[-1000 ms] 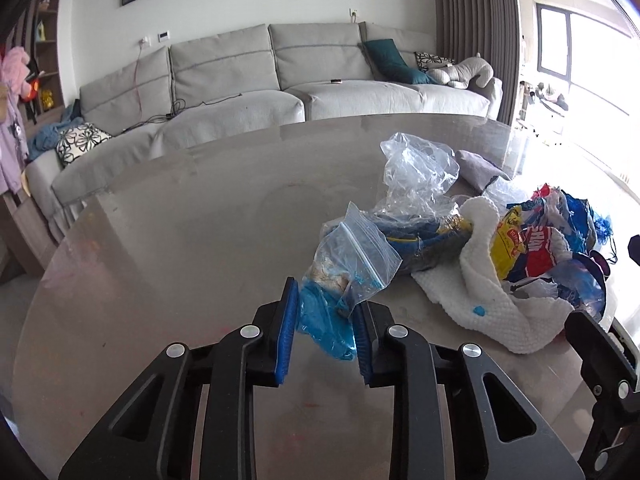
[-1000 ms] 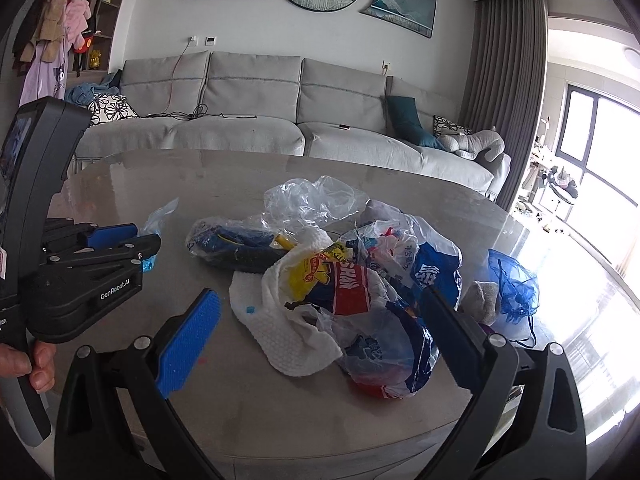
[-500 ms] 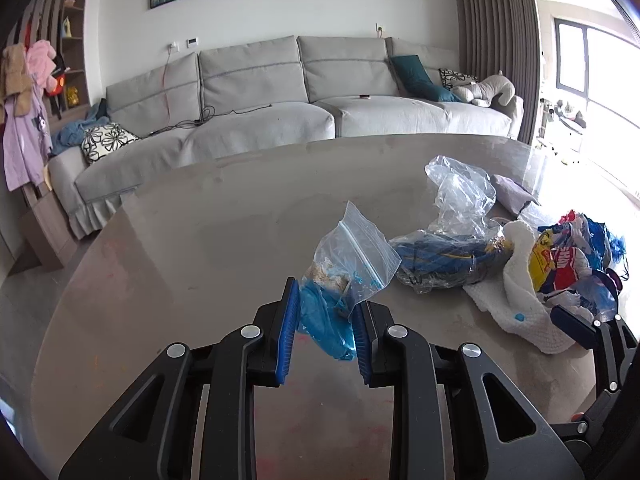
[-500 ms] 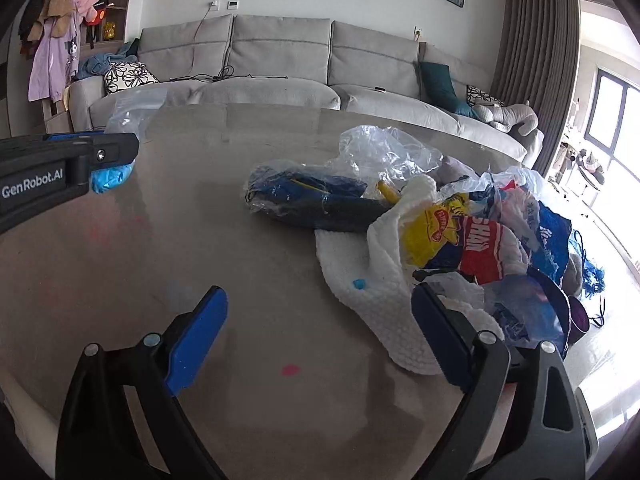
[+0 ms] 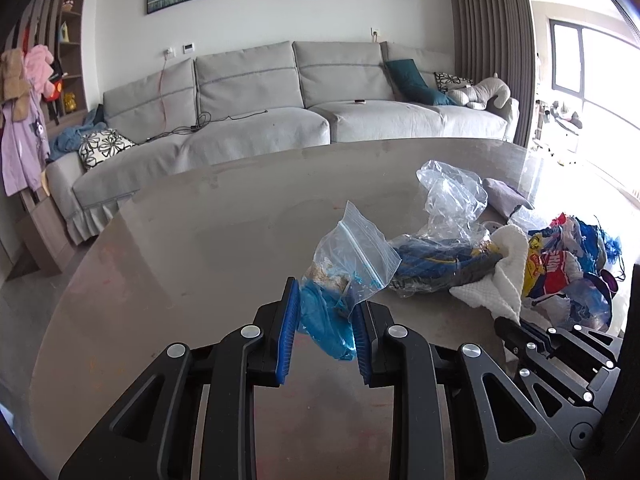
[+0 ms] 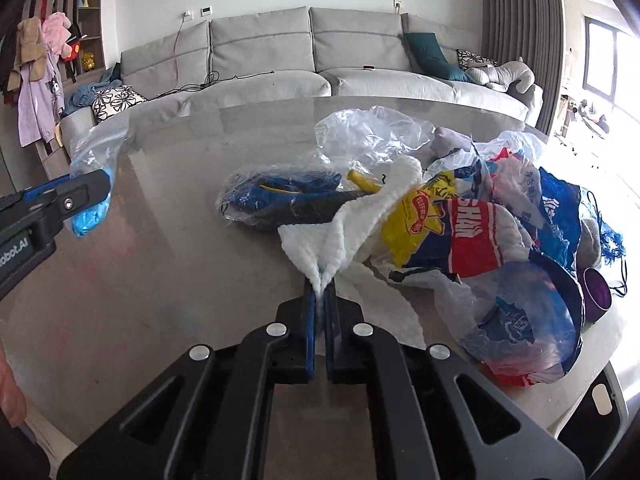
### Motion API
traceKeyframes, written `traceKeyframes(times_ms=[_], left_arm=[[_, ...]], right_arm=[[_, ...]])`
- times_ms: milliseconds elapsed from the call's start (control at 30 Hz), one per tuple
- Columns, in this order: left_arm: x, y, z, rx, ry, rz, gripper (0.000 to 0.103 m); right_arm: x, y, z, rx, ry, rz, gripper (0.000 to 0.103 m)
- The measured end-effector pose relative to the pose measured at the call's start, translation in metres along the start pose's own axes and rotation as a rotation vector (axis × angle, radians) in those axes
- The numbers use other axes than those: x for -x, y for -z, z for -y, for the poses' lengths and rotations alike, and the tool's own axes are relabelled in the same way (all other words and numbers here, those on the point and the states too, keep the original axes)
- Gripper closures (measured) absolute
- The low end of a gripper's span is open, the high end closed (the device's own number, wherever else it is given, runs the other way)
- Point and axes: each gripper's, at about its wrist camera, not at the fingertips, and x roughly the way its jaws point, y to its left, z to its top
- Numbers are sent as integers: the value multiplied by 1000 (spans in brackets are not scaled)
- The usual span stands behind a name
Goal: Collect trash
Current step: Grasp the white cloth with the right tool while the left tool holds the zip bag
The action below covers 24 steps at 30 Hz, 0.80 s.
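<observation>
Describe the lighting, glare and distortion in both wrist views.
Left wrist view: daylight from the window blows out the right edge and washes the table there; fisheye bends the sofa. Right wrist view: same glare at the right, with table sheen; the white towel in the jaws stays sharp, and the corners vignette black.

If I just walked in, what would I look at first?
Probably the bright heap of crinkly plastic bags, yellow, red and blue, piled on the right side of the grey table. Right in front of it, the right gripper is pinching a fold of a fluffy white cloth. Off to the left, the left gripper holds up a clear zip bag with something blue inside.
</observation>
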Motion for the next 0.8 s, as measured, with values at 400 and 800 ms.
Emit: traceKeyframes(times_ms=[400, 800], left_arm=[[18, -8, 0, 17, 7, 33, 78], [39, -20, 15, 11, 65, 62, 78]], right_arm=[[86, -55, -11, 59, -21, 199, 98], [145, -102, -4, 100, 24, 369, 98]])
